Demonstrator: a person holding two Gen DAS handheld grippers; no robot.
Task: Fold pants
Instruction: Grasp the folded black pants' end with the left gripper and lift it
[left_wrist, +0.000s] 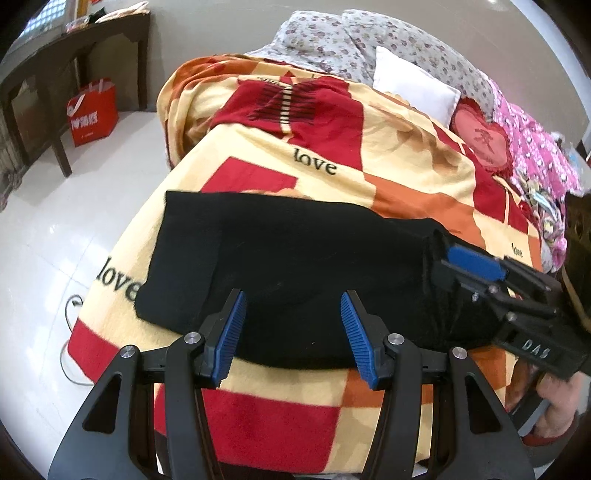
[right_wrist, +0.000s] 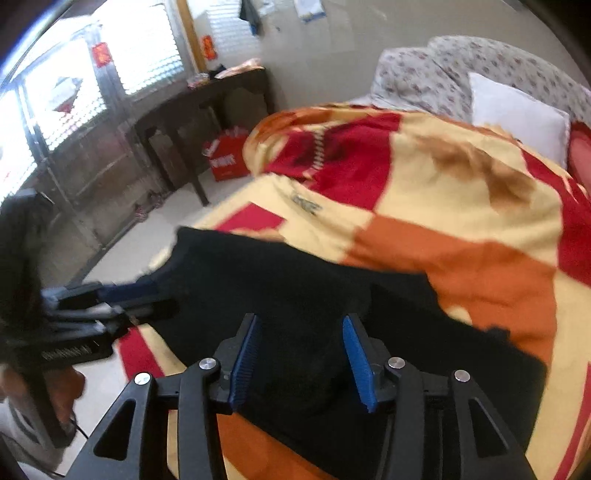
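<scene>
Nearest our left wrist camera, our left gripper (left_wrist: 293, 338) hangs with its blue-padded fingers (left_wrist: 231, 338) spread wide, nothing between them, just above the near edge of the black pants (left_wrist: 280, 266). We see the pants lying folded into a broad dark slab across the near part of the checked blanket (left_wrist: 388, 155), a fleece in cream, red and orange squares printed with the word "love". At the right end of the pants our right gripper (left_wrist: 458, 258) reaches in from the right; in this view one blue pad shows against the cloth, and from that angle alone we cannot tell whether it pinches anything. From our right wrist camera the matter is plainer: our right gripper (right_wrist: 303, 363) has its fingers (right_wrist: 358, 365) apart, with black fabric showing beneath and between them but nothing pinched. In that same blurred view the left gripper (right_wrist: 144, 299) sits at the left edge of the pants (right_wrist: 280, 295), over the blanket (right_wrist: 461, 206). Farther up the bed we make out a white pillow (left_wrist: 415, 86), a red heart-shaped cushion (left_wrist: 480, 138) to its right, a grey floral quilt (left_wrist: 332, 40) behind them and a pink patterned quilt (left_wrist: 535, 155) at the far right. On the white tiled floor (left_wrist: 55, 240) to the left, a red shopping bag (left_wrist: 92, 110) stands beside a dark wooden table (left_wrist: 74, 55).
</scene>
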